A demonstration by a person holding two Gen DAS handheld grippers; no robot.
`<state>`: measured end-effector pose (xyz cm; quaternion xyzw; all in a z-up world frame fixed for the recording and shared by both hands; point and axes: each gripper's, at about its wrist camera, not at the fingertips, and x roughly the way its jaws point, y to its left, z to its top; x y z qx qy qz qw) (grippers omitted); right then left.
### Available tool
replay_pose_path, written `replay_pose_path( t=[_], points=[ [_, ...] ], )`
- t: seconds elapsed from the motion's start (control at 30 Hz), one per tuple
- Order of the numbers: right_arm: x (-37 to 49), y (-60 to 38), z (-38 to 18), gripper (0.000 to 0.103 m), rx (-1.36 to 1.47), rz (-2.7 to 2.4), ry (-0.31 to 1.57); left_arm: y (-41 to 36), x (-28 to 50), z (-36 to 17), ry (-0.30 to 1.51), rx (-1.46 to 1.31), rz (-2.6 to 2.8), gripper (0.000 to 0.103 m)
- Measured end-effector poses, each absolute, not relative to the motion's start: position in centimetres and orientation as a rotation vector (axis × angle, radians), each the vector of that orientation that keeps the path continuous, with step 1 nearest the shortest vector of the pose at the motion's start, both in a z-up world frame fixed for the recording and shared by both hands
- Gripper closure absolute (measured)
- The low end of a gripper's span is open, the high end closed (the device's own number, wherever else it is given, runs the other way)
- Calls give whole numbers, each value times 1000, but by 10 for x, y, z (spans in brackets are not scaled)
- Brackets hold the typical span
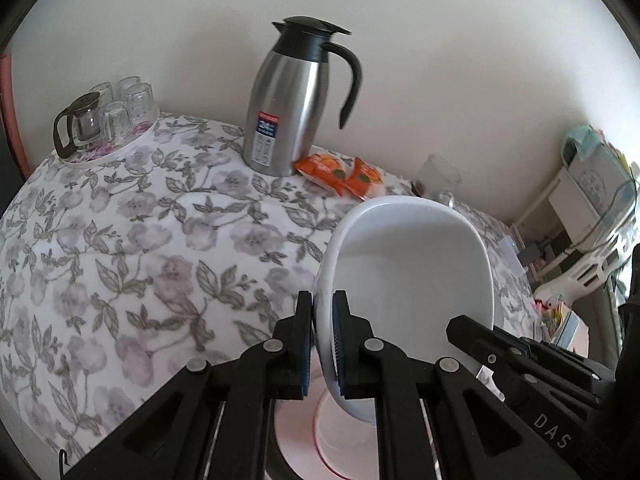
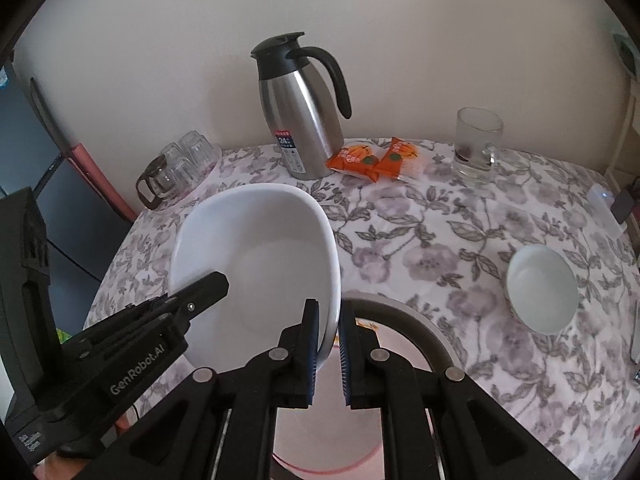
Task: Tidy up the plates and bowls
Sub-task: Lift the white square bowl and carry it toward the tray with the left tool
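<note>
Left tool (image 1: pixel 322 344) and right tool (image 2: pixel 329 350) each clamping white dish (image 2: pixel 256 256) rim, seemingly above plate (image 2: pixel 400 312)

White dishes on grey florals

White bowl (image 2: pixel 256 248); grey-flowered white surface (image 2: pixel 440 248); silver, black-topped jug (image 2: pixel 300 120); orange packets (image 2: pixel 372 160).

Large white squarish bowl (image 1: pixel 412 272) held tilted above a pink-rimmed plate (image 2: pixel 320 432) on the floral tablecloth, rim pinched on opposite sides by both grippers. Smaller white round bowl (image 2: pixel 542 294) upright and empty, well apart to the right.
</note>
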<state>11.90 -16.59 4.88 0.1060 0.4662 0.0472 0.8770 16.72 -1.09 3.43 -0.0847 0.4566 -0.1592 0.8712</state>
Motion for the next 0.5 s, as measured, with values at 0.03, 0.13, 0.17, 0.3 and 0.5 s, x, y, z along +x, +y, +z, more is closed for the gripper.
replay_pose_path(
  t=[0.03,0.13,0.17,0.3,0.5],
  points=[
    [115,-168,49,92,218,101,966,-15,163,34,952,-165,-337,93],
    [103,-180,48,92,213,114,946,-27,151,34,948,-140,-347,93],
    [100,-183,48,92,216,119,942,-30,148,34,948,-135,-348,93],
    [87,-198,44,92,234,140,925,-42,135,35,935,-100,-352,93],
    [71,-217,36,92,266,156,899,-59,120,31,934,-46,-360,92]
  ],
)
